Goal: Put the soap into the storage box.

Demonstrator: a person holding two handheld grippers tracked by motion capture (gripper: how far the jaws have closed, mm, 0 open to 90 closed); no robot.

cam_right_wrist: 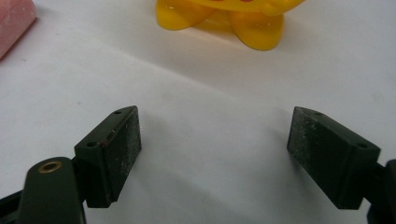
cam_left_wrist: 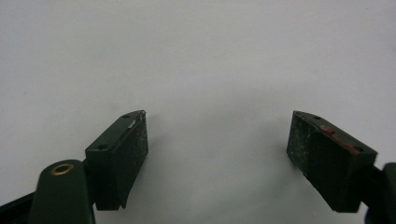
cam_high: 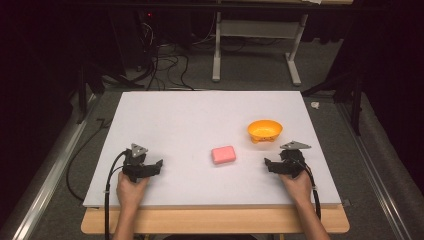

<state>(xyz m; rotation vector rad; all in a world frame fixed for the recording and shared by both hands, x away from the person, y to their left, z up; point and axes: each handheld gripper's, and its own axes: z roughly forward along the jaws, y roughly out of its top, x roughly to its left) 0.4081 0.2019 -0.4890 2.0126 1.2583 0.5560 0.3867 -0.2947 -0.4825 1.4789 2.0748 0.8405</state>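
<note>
Both my grippers' fingers stand wide and empty. The pink block (cam_high: 223, 155) lies mid-table, at nine o'clock from my right gripper (cam_high: 270, 165). It looks soft and light; I'd pinch its long sides gently.
</note>
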